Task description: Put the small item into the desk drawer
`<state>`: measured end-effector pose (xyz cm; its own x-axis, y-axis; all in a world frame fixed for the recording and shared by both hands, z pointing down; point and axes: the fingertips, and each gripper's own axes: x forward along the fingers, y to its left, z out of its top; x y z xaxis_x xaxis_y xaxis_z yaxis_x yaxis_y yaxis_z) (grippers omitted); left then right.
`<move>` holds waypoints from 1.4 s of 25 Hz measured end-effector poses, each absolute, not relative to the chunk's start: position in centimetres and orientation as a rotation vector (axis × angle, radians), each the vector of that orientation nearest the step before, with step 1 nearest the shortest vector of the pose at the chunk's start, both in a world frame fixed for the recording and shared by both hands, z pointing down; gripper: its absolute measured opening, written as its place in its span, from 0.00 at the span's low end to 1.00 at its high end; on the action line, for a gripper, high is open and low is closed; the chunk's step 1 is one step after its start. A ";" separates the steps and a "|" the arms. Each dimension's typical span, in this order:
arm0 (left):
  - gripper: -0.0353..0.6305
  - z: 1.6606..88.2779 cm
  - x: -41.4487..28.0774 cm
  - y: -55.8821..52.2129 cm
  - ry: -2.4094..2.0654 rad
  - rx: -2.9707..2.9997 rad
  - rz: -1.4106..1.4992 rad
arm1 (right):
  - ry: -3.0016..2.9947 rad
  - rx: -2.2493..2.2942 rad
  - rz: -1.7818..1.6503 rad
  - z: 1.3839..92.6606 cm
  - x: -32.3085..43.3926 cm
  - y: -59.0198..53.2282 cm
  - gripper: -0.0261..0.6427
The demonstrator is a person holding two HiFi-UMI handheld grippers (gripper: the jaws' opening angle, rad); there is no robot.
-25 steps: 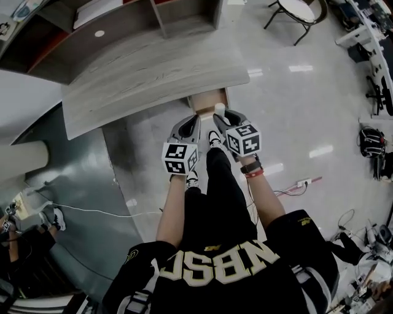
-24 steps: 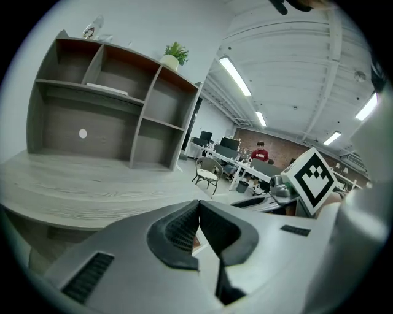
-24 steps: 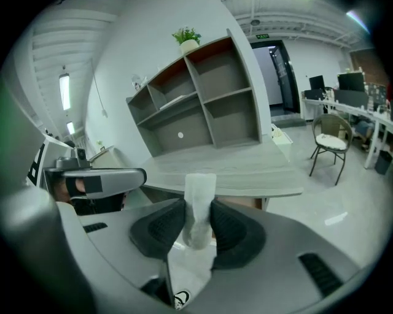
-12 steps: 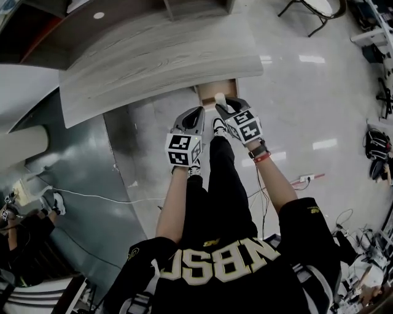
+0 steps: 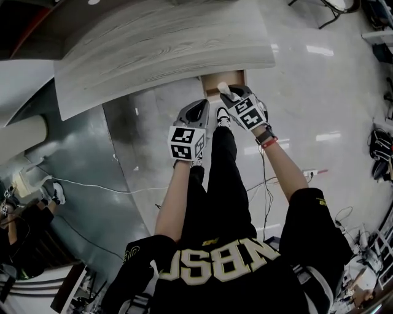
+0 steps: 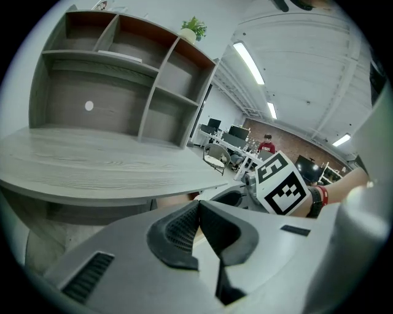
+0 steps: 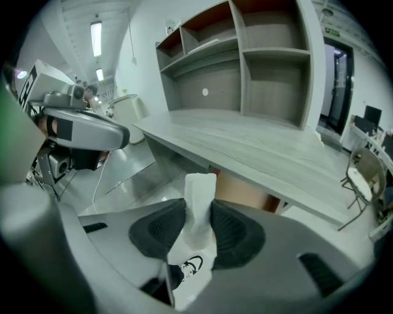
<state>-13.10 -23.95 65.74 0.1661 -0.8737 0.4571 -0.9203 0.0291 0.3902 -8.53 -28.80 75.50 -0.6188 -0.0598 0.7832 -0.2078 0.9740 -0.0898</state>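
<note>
A small white packet (image 7: 198,211) stands pinched between the pads of my right gripper (image 7: 198,228), which is shut on it. In the head view the right gripper (image 5: 232,98) holds that white packet (image 5: 223,89) at the front of the open wooden drawer (image 5: 222,80) under the grey desk (image 5: 153,43). The drawer's tan front (image 7: 242,191) shows just past the packet in the right gripper view. My left gripper (image 5: 195,116) hangs beside it, to the left and lower, its pads (image 6: 178,230) touching with nothing between them.
The desk top carries a grey shelf unit (image 6: 129,92) at the back. The person's legs and shoes (image 5: 216,118) stand below the grippers. Cables (image 5: 92,187) lie on the shiny floor at left; bags (image 5: 384,144) and a chair (image 5: 334,7) sit at right.
Both grippers have moved forward toward the desk edge; the right one with the packet has come up to the open drawer's front. Jaws unchanged.
</note>
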 end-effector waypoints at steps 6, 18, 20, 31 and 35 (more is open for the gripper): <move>0.07 68.3 -14.0 -24.3 -1.696 1.791 0.092 | -2.201 0.153 0.144 78.3 -9.3 -30.0 0.24; 0.08 71.5 -14.6 -25.3 -1.682 1.781 0.079 | -2.105 0.054 -0.046 83.6 -9.7 -31.1 0.24; 0.08 71.8 -14.6 -25.4 -1.680 1.783 0.078 | -2.089 0.034 -0.069 84.4 -9.8 -31.1 0.24; 0.08 73.0 -15.4 -25.0 -1.687 1.769 0.097 | -2.004 -0.042 -0.129 88.2 -10.3 -31.4 0.24; 0.07 73.0 -15.7 -24.8 -1.697 1.765 0.085 | -1.986 -0.047 -0.118 89.1 -10.6 -31.7 0.24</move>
